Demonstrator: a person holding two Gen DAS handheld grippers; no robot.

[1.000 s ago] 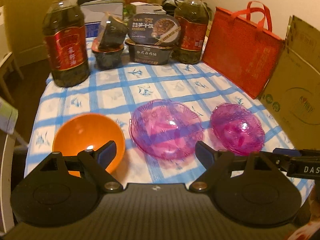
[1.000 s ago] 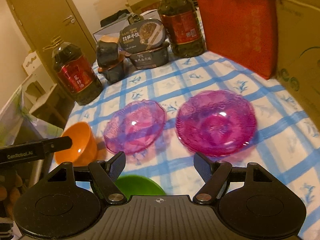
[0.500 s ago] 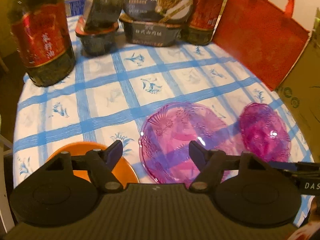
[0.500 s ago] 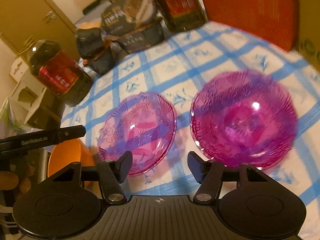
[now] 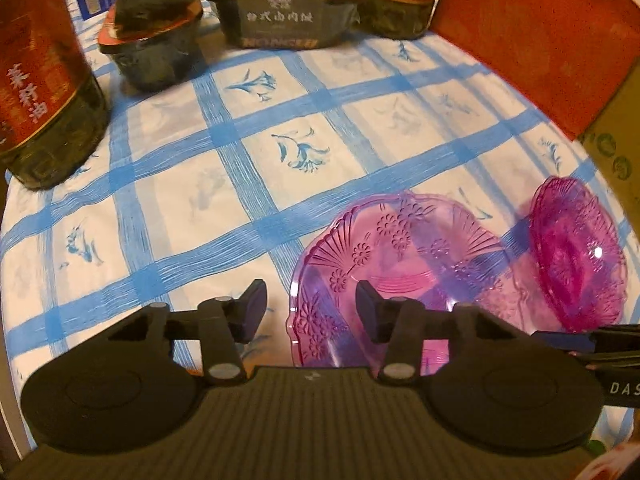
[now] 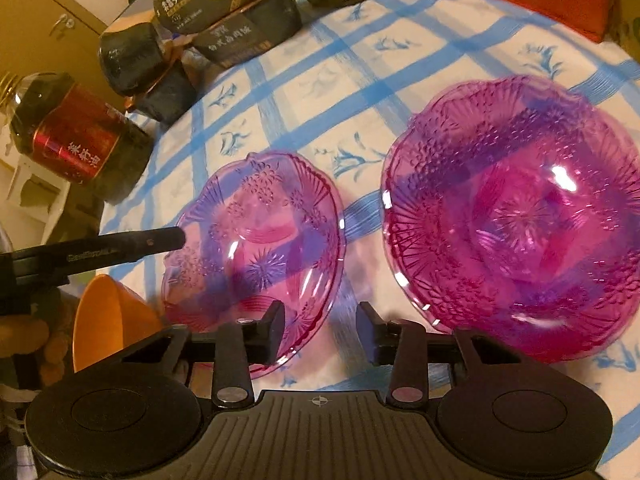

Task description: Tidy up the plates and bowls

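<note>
Both grippers have dropped closer, left gripper (image 5: 308, 306) and right gripper (image 6: 320, 330) gaping wide, empty, over the pink plates (image 6: 256, 248).

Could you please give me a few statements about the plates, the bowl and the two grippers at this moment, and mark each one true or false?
1. Both pink plates lie flat on the checked tablecloth. True: the lighter pink plate and the darker pink plate rest side by side, apart.
2. The right gripper is shut on a plate. False: its jaws stand open and hold nothing.
3. The orange bowl sits left of the lighter plate in the right wrist view. True.
4. The two pink plates are stacked. False: a strip of cloth shows between them.
5. The left gripper is open, with the lighter plate's rim between its fingers. True.
6. A green bag stands at the table's edge. False: the bag is red.
</note>
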